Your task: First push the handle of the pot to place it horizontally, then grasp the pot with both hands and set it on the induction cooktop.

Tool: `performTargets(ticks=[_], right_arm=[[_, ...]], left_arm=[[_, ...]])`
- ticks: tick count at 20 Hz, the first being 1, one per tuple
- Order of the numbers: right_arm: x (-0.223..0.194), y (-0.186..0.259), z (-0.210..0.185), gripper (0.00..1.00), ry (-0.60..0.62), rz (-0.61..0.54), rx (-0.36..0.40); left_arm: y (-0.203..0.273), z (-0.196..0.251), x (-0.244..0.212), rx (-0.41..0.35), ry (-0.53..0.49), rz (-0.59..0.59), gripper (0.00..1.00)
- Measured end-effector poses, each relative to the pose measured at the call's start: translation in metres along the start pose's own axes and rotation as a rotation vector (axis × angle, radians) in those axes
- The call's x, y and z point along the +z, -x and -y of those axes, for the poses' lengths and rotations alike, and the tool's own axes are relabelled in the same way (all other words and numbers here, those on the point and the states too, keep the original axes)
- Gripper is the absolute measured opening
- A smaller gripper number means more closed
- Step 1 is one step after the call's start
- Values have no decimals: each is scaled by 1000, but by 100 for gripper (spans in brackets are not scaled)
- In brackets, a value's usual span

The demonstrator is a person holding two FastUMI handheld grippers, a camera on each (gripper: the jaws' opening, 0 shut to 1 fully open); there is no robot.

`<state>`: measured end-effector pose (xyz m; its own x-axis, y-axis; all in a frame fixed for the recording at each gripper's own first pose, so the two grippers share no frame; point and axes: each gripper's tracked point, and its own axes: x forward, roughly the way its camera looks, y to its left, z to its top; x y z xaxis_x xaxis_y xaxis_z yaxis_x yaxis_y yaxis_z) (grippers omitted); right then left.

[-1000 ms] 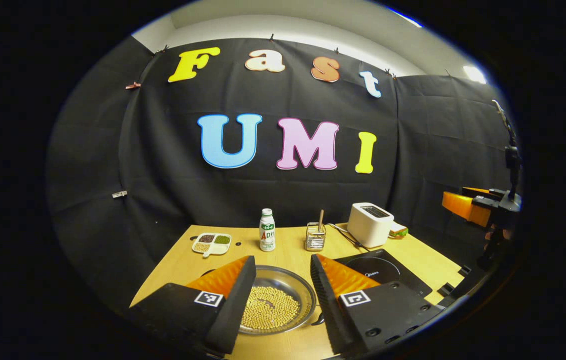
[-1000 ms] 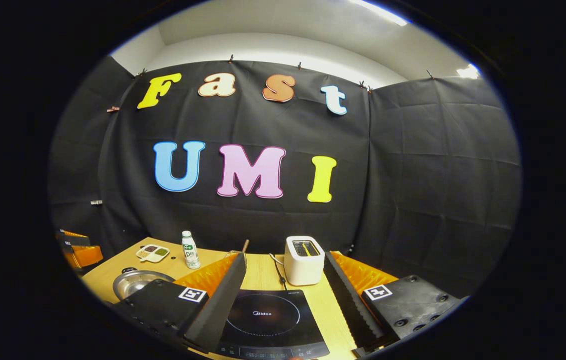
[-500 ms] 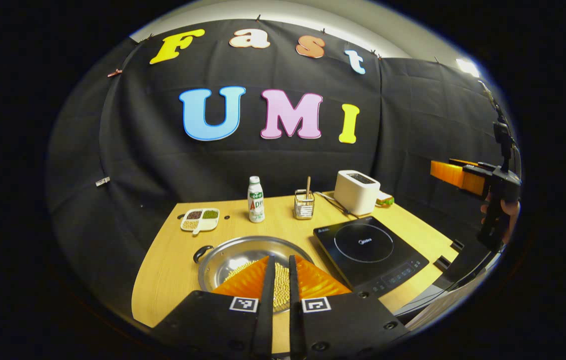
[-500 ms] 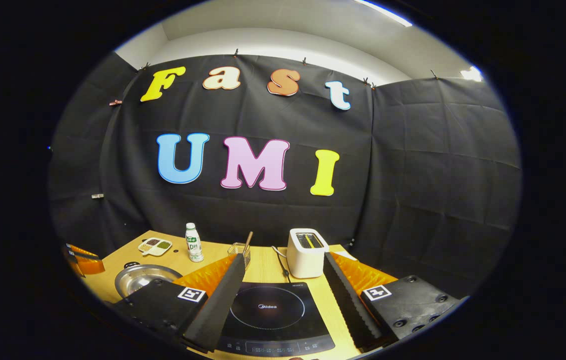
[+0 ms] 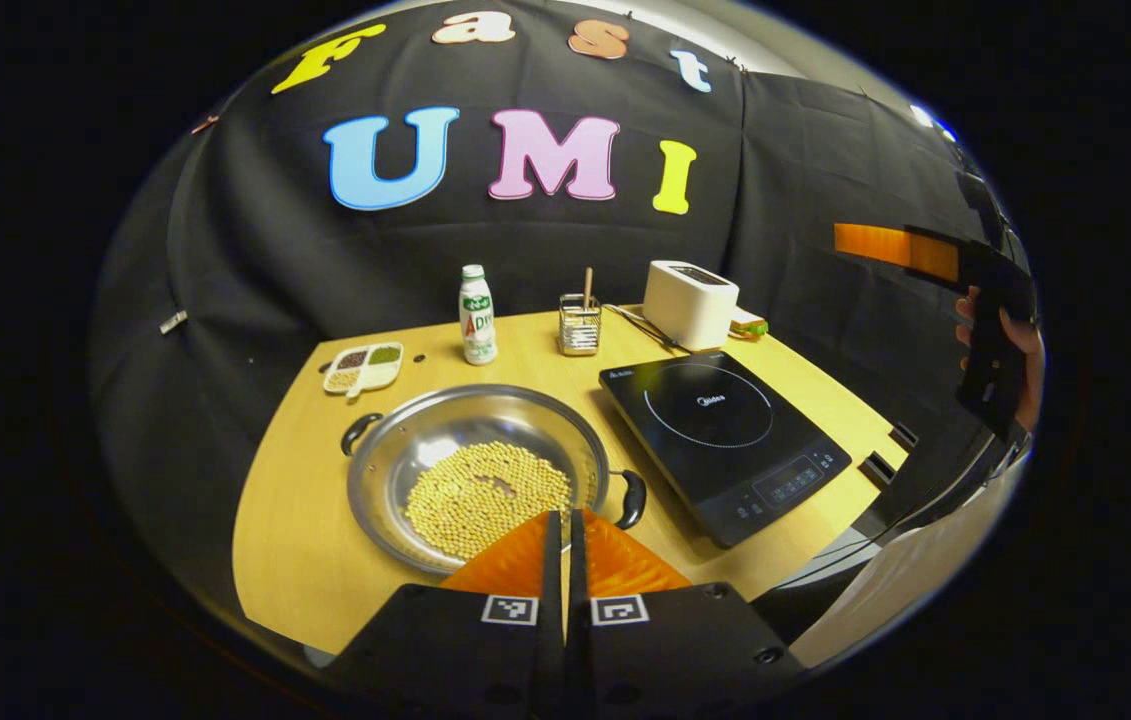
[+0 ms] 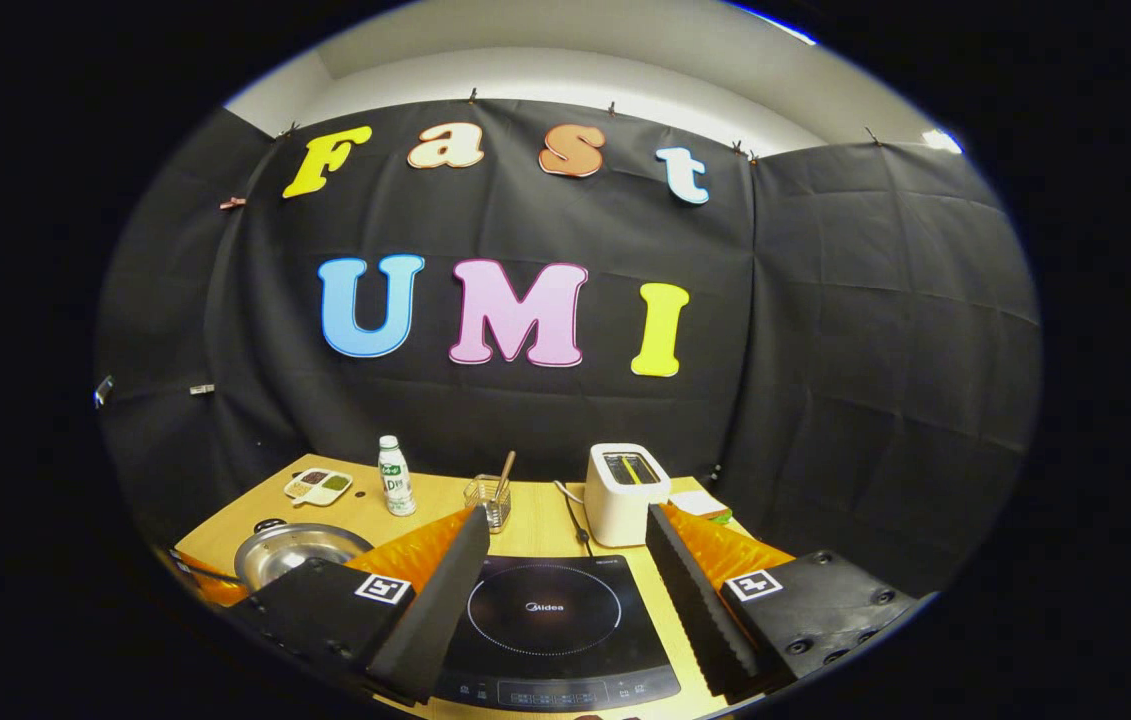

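Observation:
A shallow steel pot (image 5: 525, 420) holding yellow beans sits on the wooden table (image 5: 295, 540). One black pot handle (image 5: 359, 433) points far left and the other handle (image 5: 631, 498) points near right, so the pair lies diagonally. My left gripper (image 5: 562, 516) is shut with nothing in it, its tips over the pot's near rim just left of the near-right handle. The black induction cooktop (image 5: 725, 430) lies to the right of the pot. My right gripper (image 6: 566, 515) hangs open above the cooktop (image 6: 545, 620), with the pot (image 6: 295, 550) to its left. In the left gripper view, a hand (image 5: 1020, 350) holds the right gripper (image 5: 890, 245) high at the far right.
Along the back of the table stand a white bottle (image 5: 476, 315), a wire holder (image 5: 580, 325) with a stick and a white toaster (image 5: 690, 303). A divided dish of grains (image 5: 363, 367) lies behind the pot. The table's front edge runs close below the cooktop.
My left gripper went from open to shut, then lifted and drew back, so the whole pot now shows. The right gripper stayed open and shifted only slightly.

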<state>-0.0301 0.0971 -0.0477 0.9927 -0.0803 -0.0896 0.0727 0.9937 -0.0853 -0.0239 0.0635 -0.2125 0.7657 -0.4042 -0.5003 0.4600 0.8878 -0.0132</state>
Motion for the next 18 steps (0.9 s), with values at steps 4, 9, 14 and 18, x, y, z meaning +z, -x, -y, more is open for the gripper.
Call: performTargets(ticks=[4, 9, 14, 18], right_arm=[[-10, -7, 5, 98, -10, -27, 19], [-17, -22, 17, 98, -31, -47, 23], [-15, -37, 21, 98, -36, -44, 52], [-19, -47, 28, 98, -39, -57, 62]], left_arm=[[-14, 5, -37, -24, -47, -126, 5], [-48, 14, -64, -39, -101, -242, 5], [-71, 24, -77, -48, -86, -310, 5], [-93, 26, -87, -46, -117, -361, 5]])
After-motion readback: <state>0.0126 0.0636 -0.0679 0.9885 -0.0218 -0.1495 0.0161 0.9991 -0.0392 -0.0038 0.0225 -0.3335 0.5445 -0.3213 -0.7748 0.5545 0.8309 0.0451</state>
